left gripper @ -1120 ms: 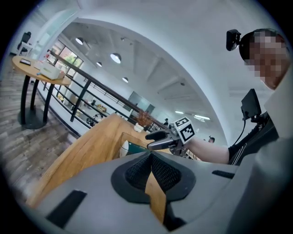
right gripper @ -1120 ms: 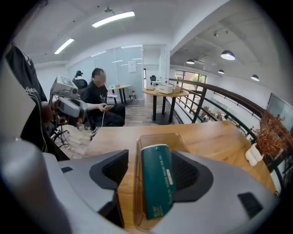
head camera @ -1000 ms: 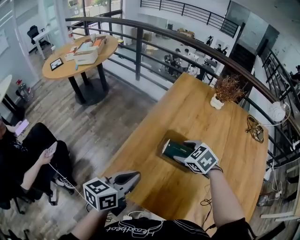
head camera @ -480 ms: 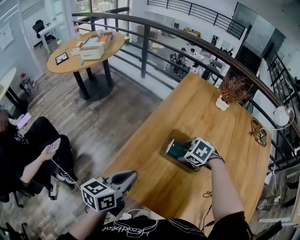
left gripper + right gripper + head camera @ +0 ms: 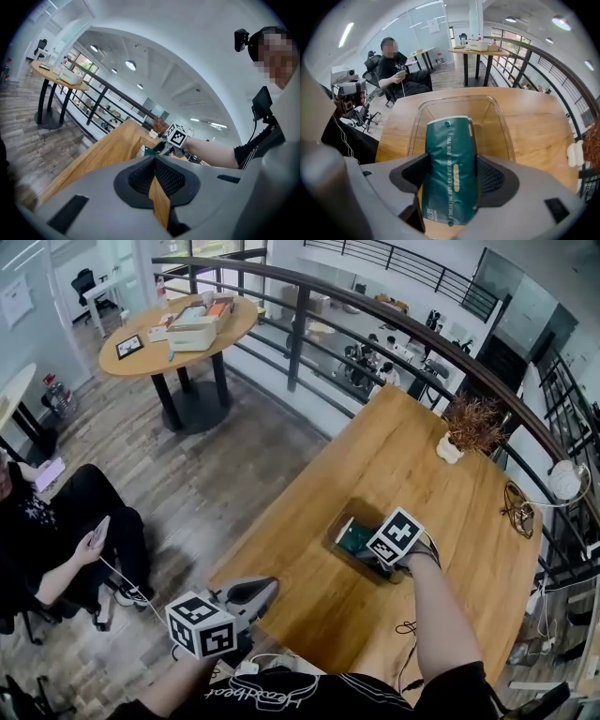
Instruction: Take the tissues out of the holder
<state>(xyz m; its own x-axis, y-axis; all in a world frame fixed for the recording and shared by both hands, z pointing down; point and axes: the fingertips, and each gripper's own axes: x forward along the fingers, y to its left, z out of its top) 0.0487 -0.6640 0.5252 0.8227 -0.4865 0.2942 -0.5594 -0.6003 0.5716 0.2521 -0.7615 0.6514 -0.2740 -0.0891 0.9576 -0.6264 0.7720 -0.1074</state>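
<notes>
an open office mezzanine, with wooden tables (image 5: pixel 422 456), a curved railing (image 5: pixel 309 285) and office chairs (image 5: pixel 85 282).

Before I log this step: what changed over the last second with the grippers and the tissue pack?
The right gripper has come down and tipped steeply over the green tissue pack. Its jaws have just been opening and now straddle the pack without visibly squeezing it. The pack still lies in the clear holder. The left gripper stayed where it was, jaws together.
</notes>
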